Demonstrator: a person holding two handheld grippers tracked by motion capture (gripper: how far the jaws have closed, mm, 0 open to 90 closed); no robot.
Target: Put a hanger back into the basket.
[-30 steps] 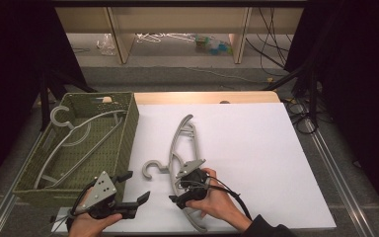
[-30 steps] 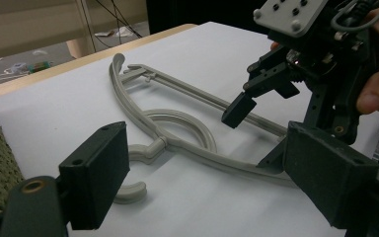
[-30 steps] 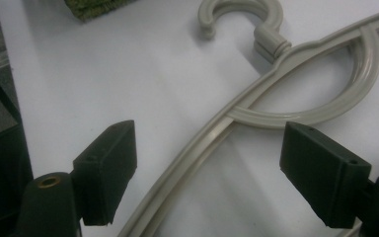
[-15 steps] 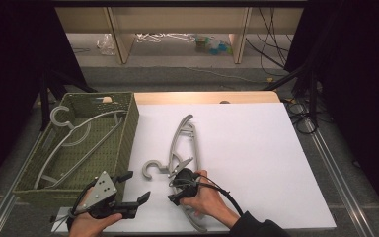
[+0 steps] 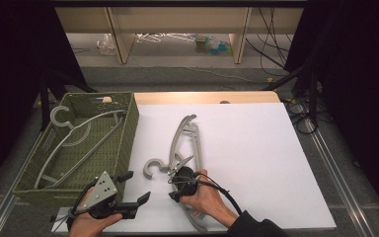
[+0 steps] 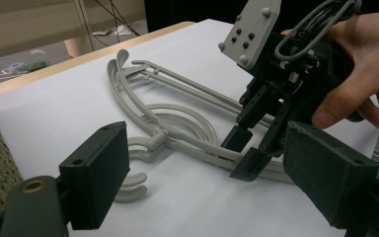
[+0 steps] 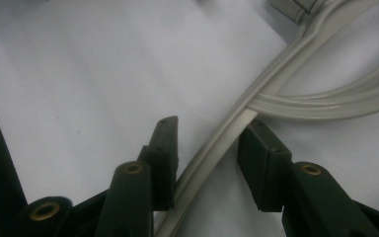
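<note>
At the far left we see a green woven basket (image 5: 127, 129) with one grey hanger (image 5: 74, 143) already lying inside it, its hook toward the far end. Just near of the basket, our left gripper (image 5: 134, 188) hovers low over the near-left corner of the table (image 5: 256, 143), its jaws spread wide and holding nothing. We judge it idle for now, but it sits close enough to the basket wall that a careless swing could knock it.

Moving right, the second grey hanger (image 5: 186, 148) lies flat on the white table, hook toward the left, its arms running near to far. From the left gripper view it looks like more than one hanger stacked or nested (image 6: 158, 118), though we cannot tell for certain.

Our right gripper (image 7: 205, 148) is down on the near arm of it. In the right gripper view the jaws straddle a thin grey rail with a gap on the right-hand side, so they are not yet clenched on it.

Here lies the risk. The rail is narrow and smooth, and it runs slantwise between the jaws; closing could let it slip or twist out. Gripped this far from the middle, the hanger would likely droop and swing when lifted. If two are nested, the second may drag along and fall.
</note>
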